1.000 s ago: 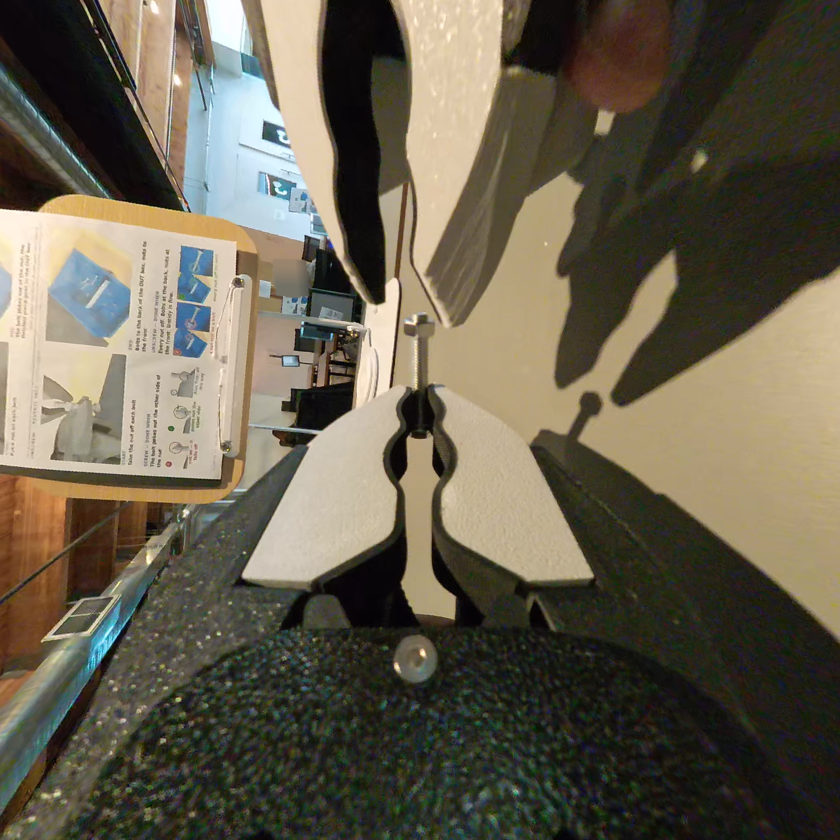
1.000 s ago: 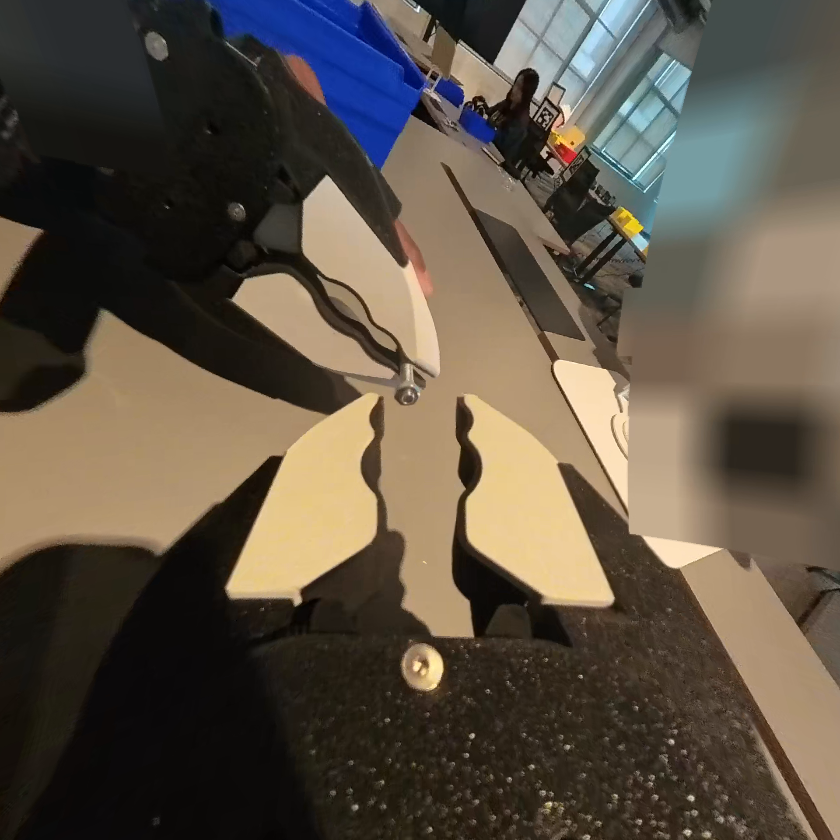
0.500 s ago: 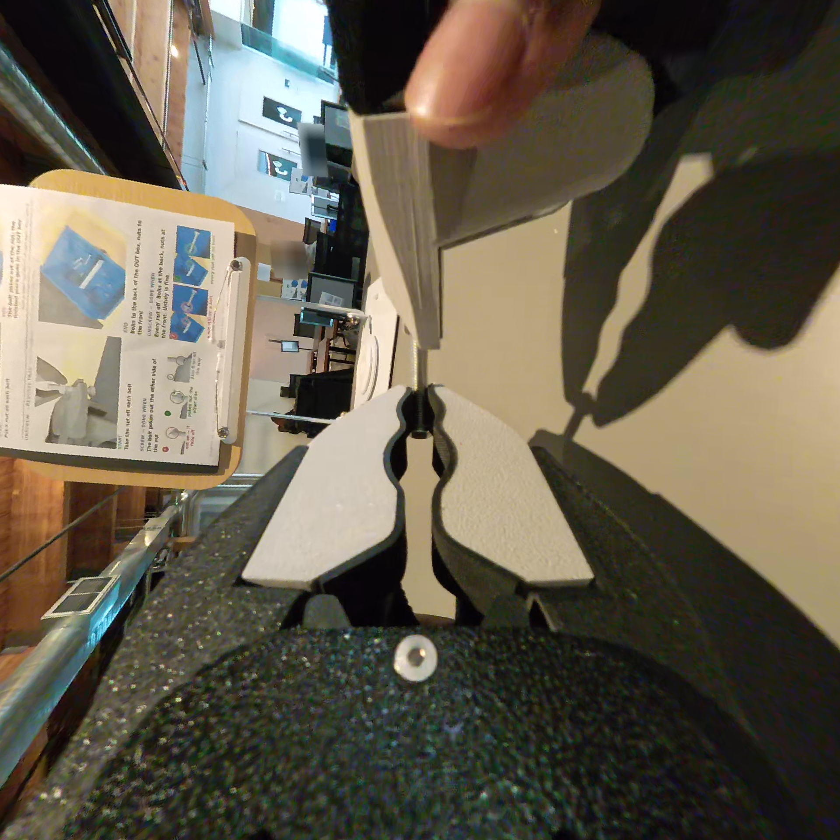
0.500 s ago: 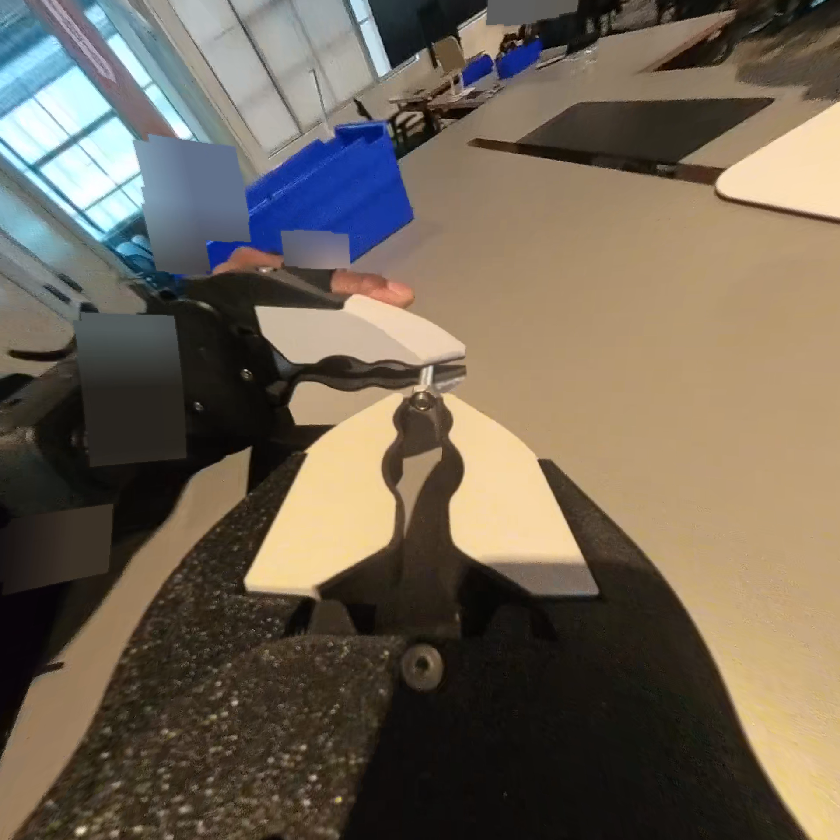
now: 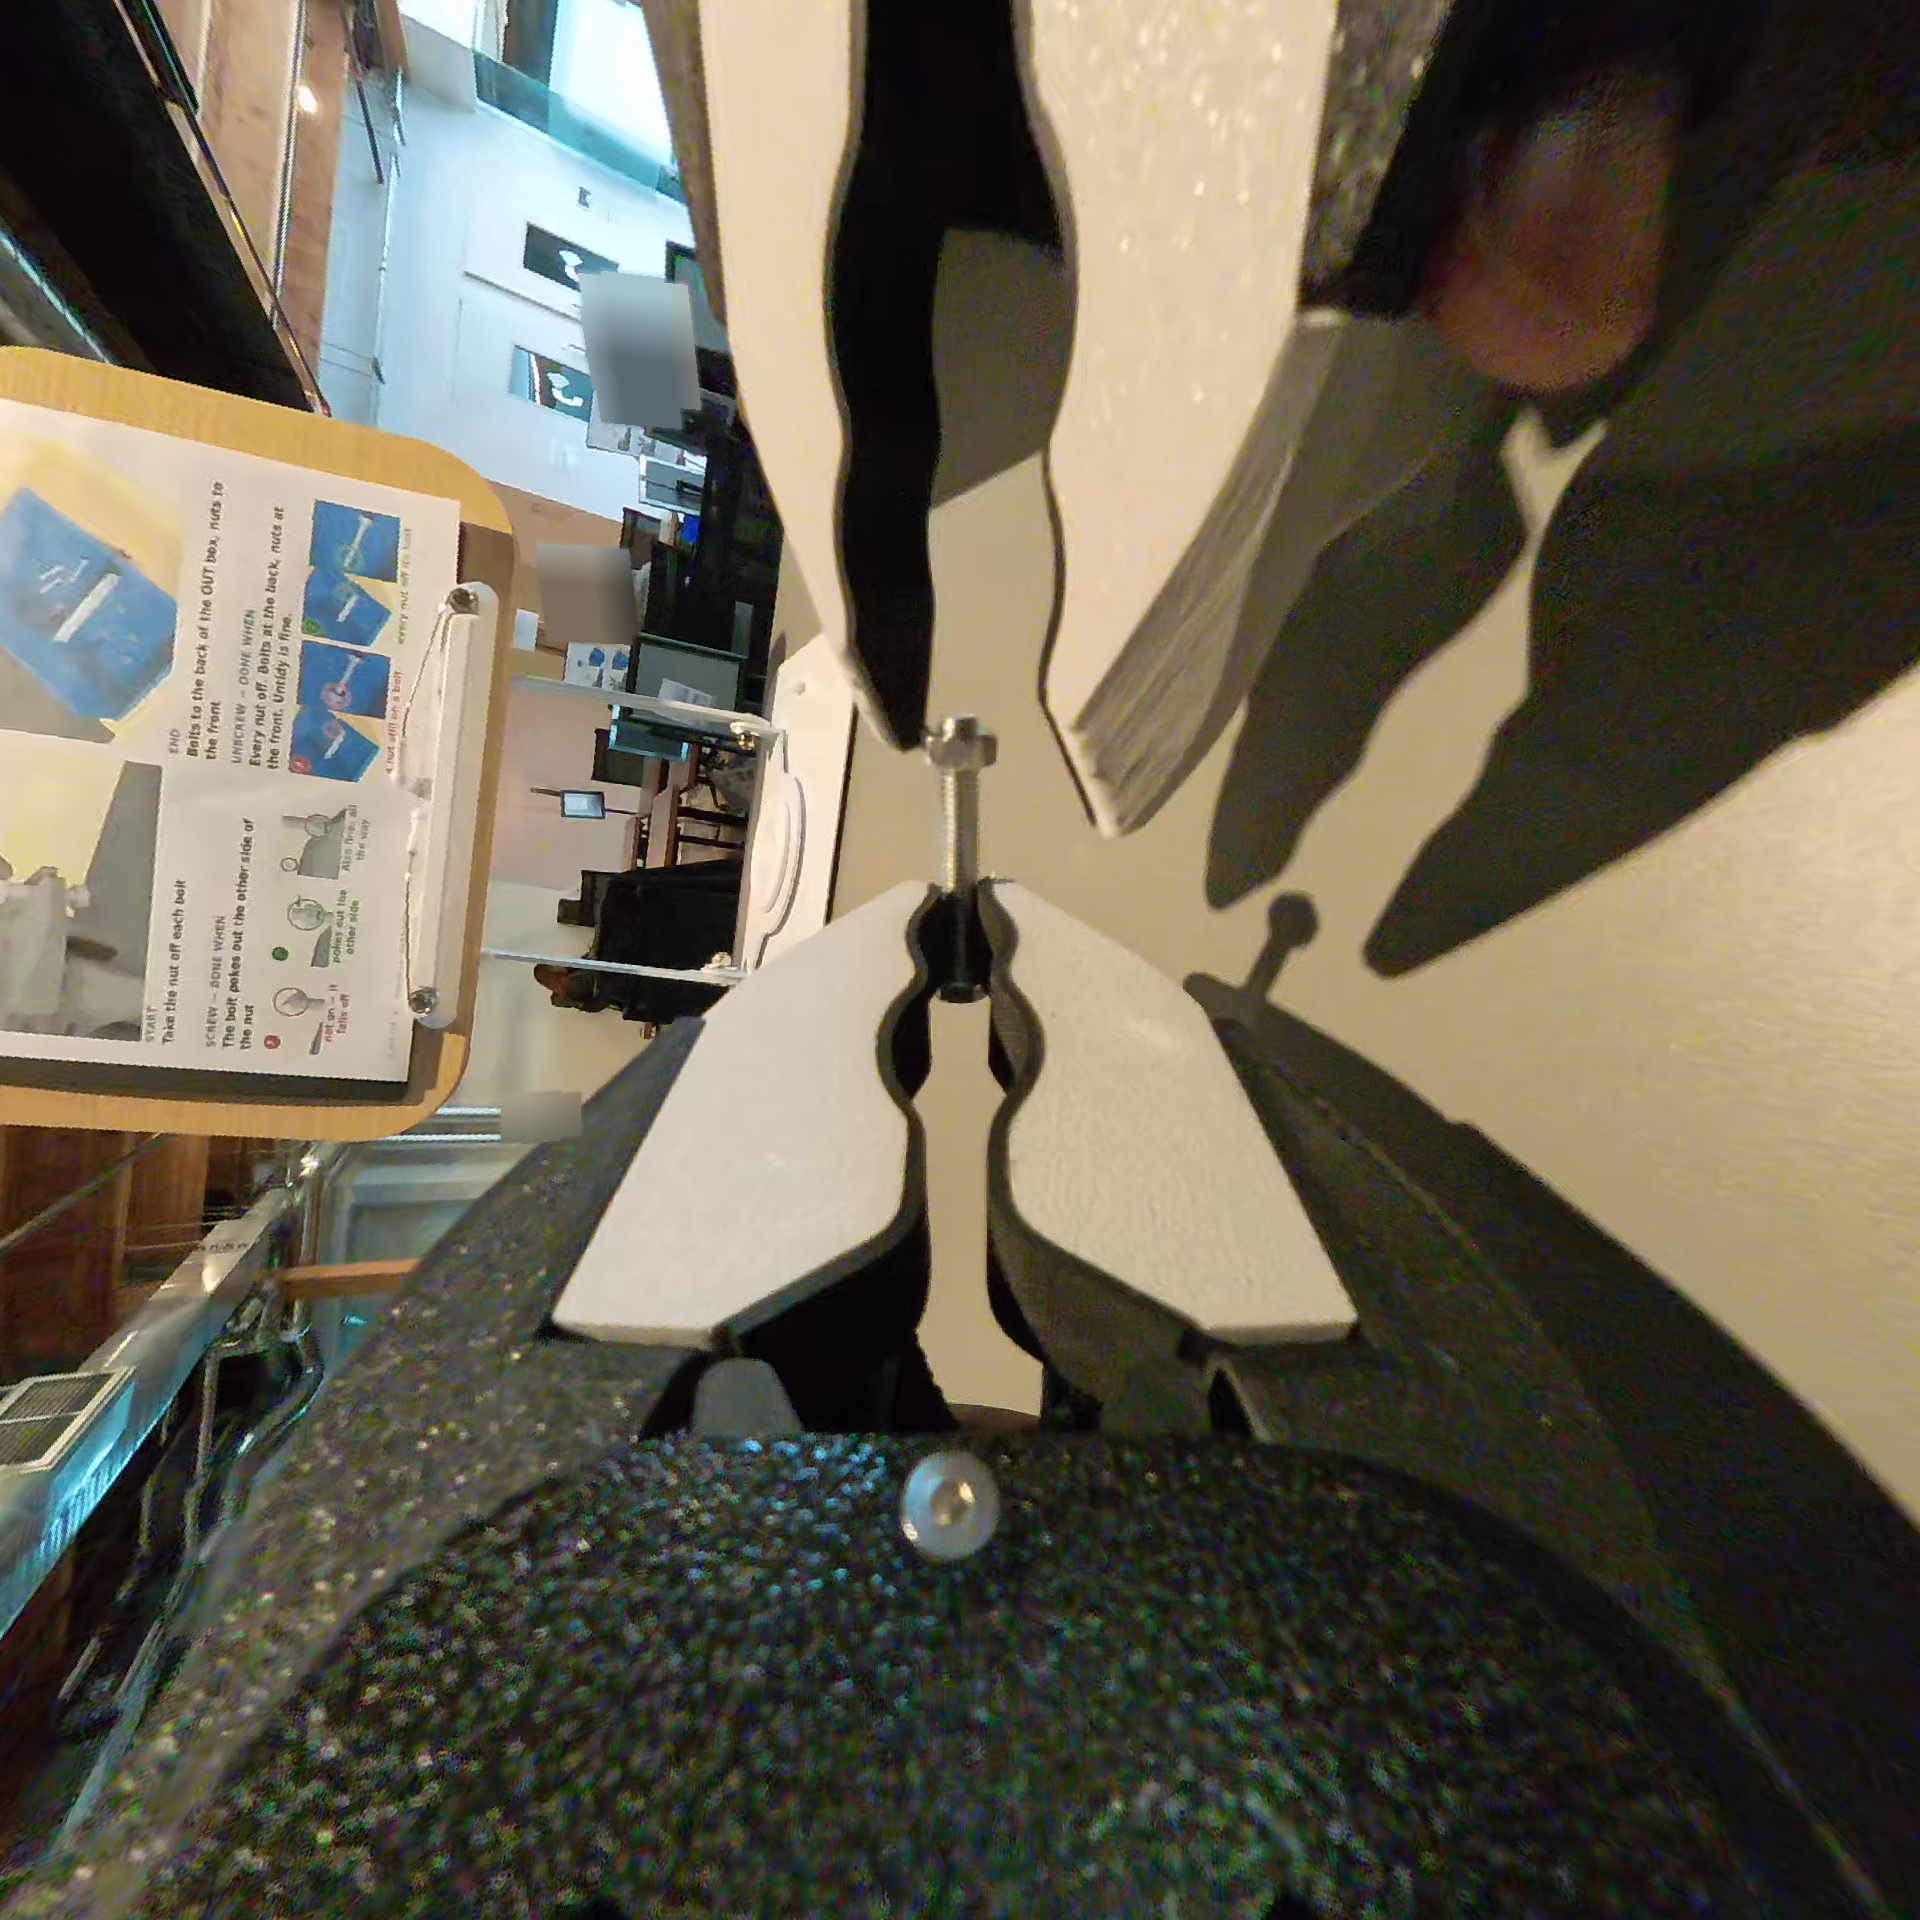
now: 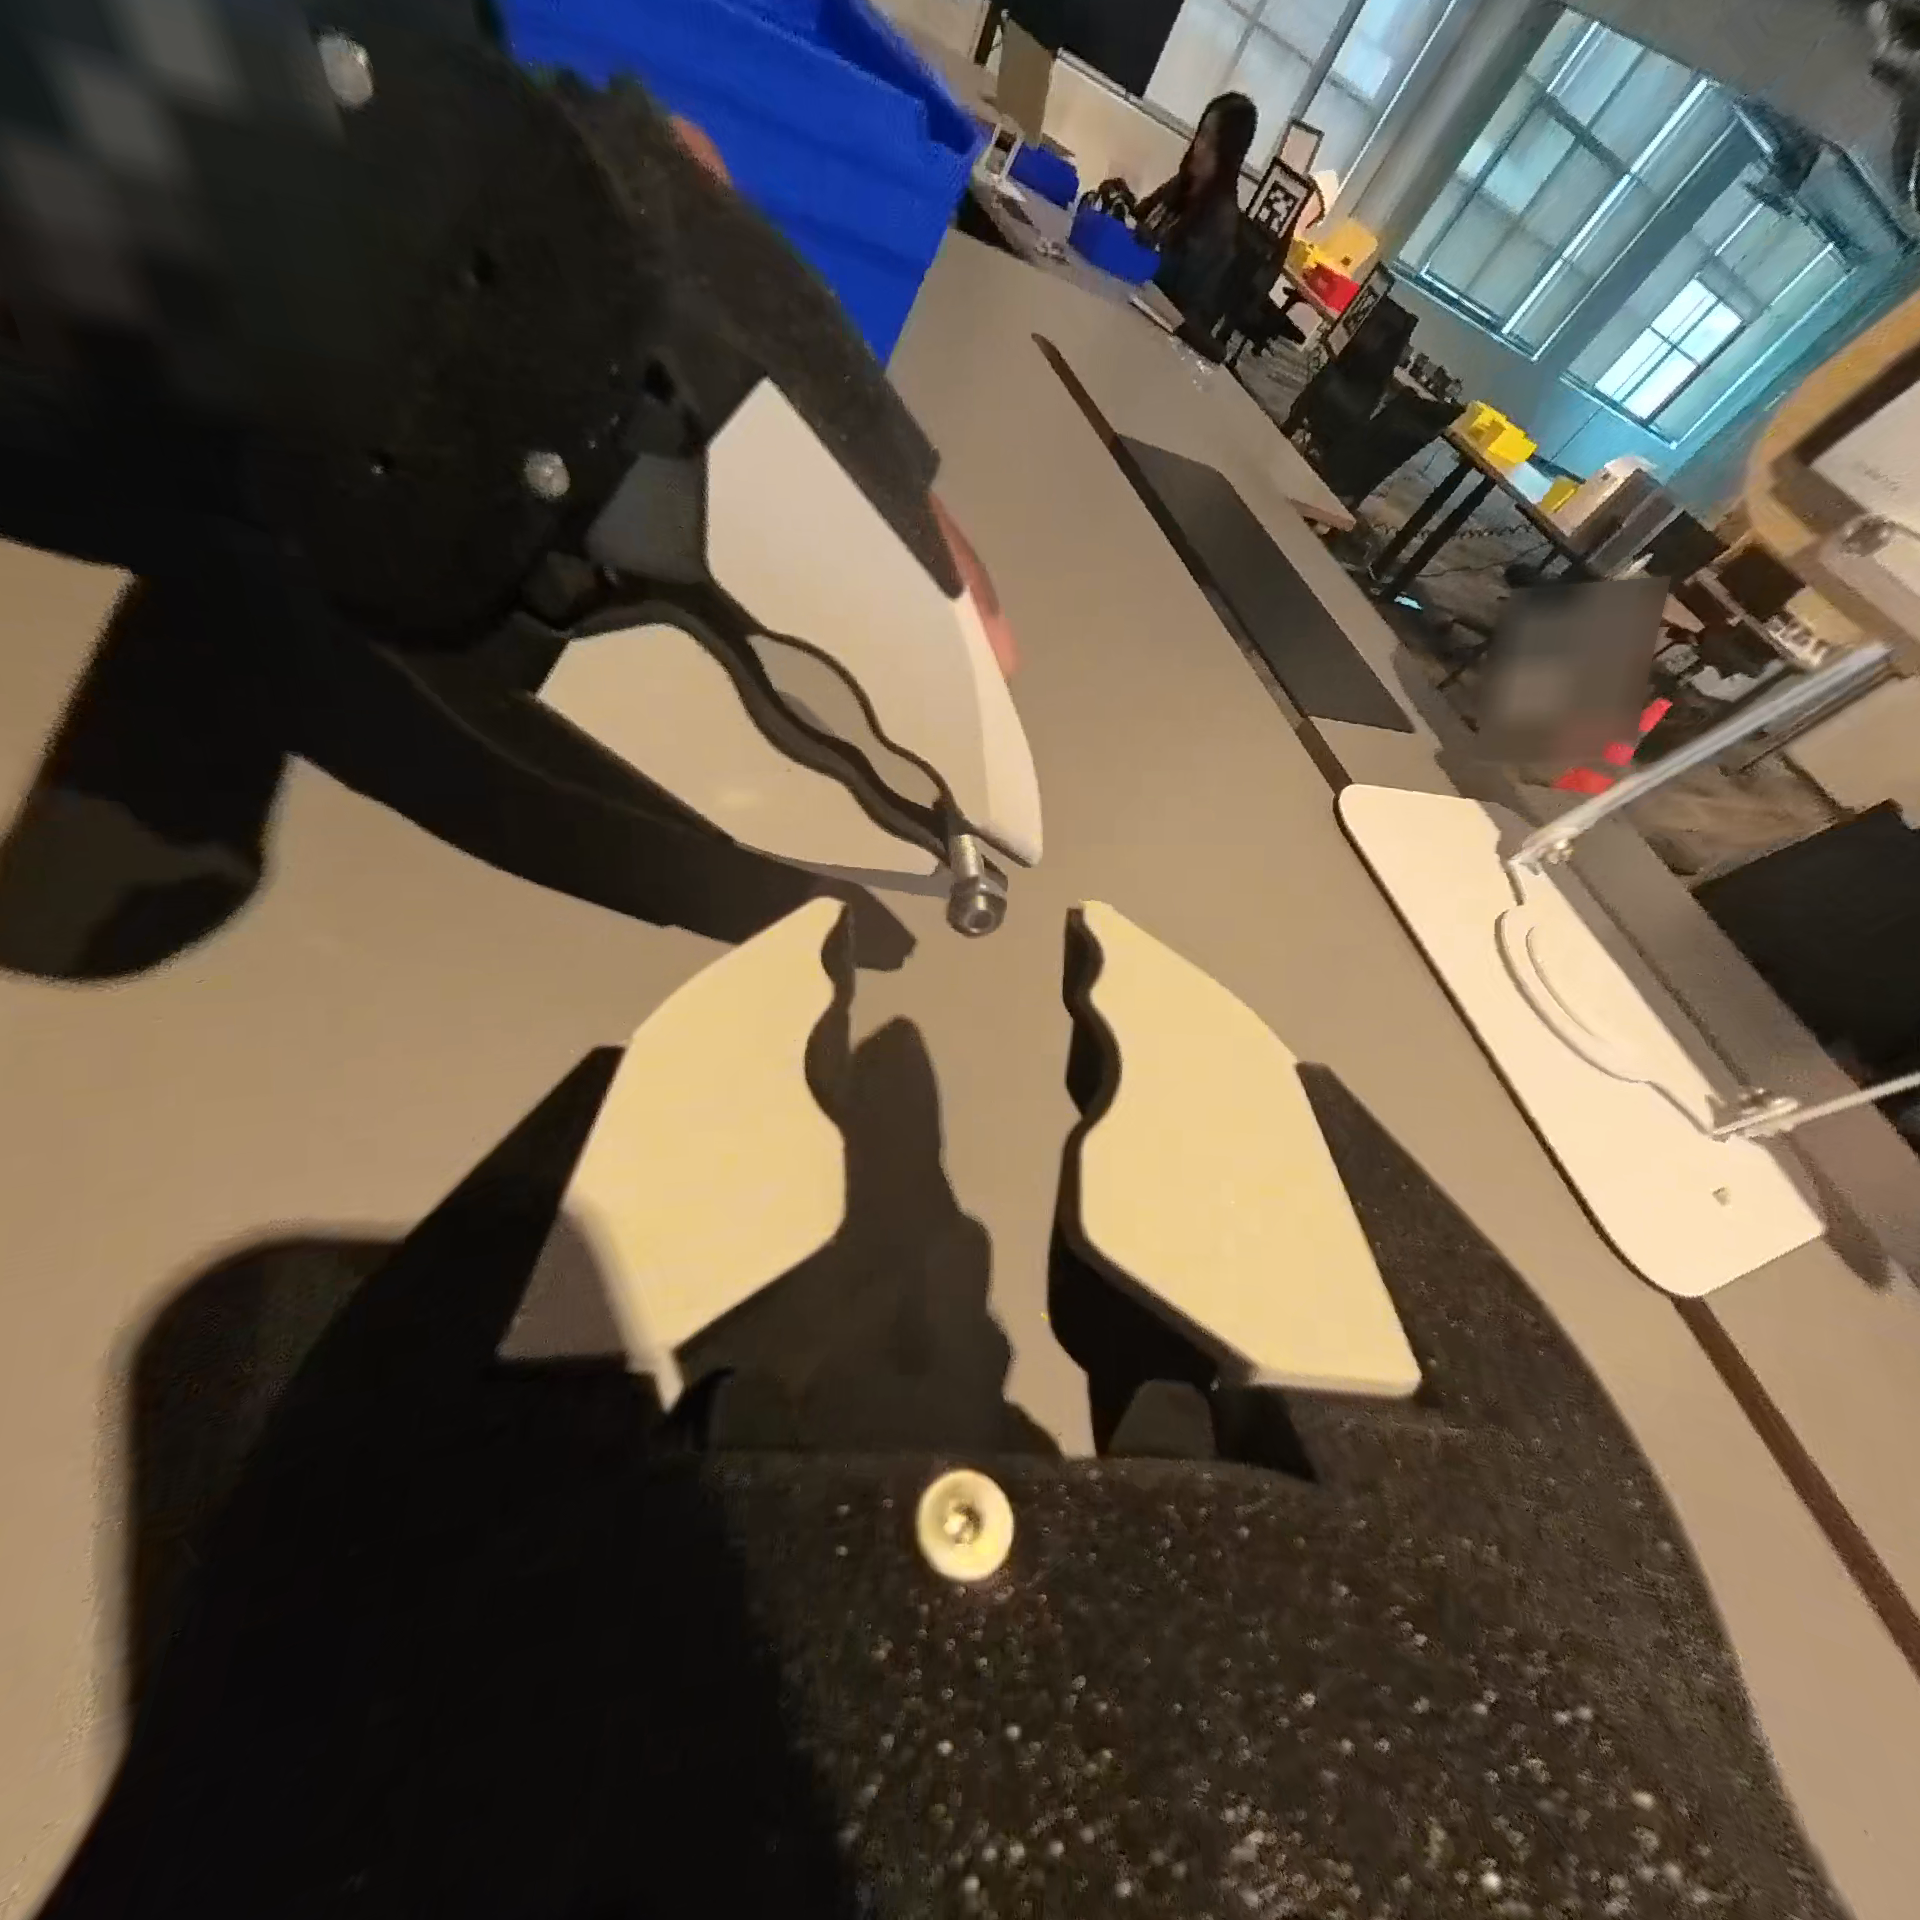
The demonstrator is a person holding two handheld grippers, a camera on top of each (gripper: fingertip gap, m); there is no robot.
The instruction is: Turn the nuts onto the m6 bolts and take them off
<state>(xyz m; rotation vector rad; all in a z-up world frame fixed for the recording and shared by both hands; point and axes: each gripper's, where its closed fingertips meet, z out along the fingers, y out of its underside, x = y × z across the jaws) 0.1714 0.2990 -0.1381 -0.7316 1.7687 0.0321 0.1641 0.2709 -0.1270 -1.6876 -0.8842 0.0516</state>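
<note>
Above the grey counter (image 6: 1195, 644), the right gripper (image 6: 956, 914) had been reopened off the silver nut (image 5: 961, 740); the threaded steel bolt (image 5: 956, 831) stayed pinched in the left gripper's (image 5: 958, 914) closed fingers (image 5: 800, 1122), implying re-gripping between turns.

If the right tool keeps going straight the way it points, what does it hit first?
Most likely the nut at the end of the bolt, held in the left tool. The right tool is open and the nut sits just beyond its tips; exact depth is unclear.

Right hand-held gripper (image 6: 961, 920) agape — bolt (image 6: 974, 894) just ahead.
</note>
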